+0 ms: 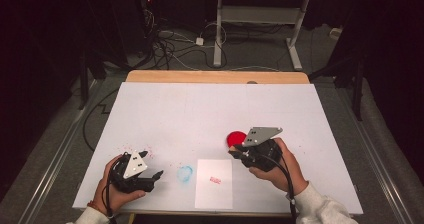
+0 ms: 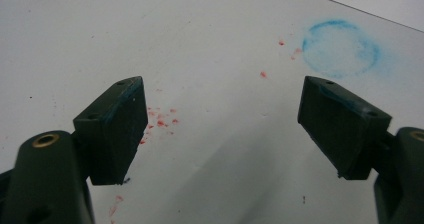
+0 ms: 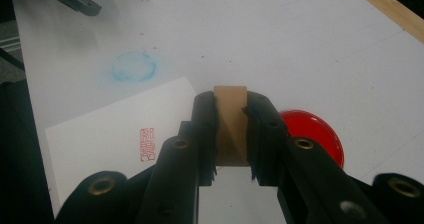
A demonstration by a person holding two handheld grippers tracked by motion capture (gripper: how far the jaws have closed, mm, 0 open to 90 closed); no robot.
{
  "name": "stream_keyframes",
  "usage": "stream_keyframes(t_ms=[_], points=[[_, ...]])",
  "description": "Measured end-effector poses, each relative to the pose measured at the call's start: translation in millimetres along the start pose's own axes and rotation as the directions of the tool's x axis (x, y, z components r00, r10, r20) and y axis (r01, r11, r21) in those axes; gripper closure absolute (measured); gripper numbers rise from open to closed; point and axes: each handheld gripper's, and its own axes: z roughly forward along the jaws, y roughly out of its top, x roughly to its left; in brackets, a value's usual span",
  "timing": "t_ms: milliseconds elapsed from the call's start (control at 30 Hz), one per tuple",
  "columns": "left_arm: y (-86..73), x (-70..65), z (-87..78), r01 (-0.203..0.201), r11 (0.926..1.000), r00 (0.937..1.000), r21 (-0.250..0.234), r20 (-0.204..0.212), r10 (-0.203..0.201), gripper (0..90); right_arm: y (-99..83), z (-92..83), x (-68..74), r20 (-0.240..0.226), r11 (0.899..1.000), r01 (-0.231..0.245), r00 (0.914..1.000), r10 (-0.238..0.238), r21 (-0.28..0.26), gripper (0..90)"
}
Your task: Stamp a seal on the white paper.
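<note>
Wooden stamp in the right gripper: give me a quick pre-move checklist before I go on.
1. Grip on wooden stamp: right gripper shut on it, block upright. Ok.
2. Red ink pad: uncovered, beside the jaws. Ok.
3. Paper sheet: lies flat, already carries one red stamp mark; blank room remains. Ok.
4. Left gripper: open, holding nothing, off the paper. Ok.
5. Ink on stamp face: hidden. Cannot tell.
</note>
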Motion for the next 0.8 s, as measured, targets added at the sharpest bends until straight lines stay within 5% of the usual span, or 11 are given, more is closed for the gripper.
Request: stream_keyframes(t_ms=[667,800], points=[[-0.6,-0.1,0.3,-0.004,1.0,1.0,0.006,0.004,0.004,19.5,1.0,39.5,38.5,-0.113,0.991,0.096,0.99,-0.085,0.097,76.1],[-1.0,0.0,0.4,-0.006,1.0,1.0,0.008,0.005,0.005,19.5,0.5,41.3,36.9,-0.097,0.99,0.098,0.9914,-0.088,0.101,76.1]])
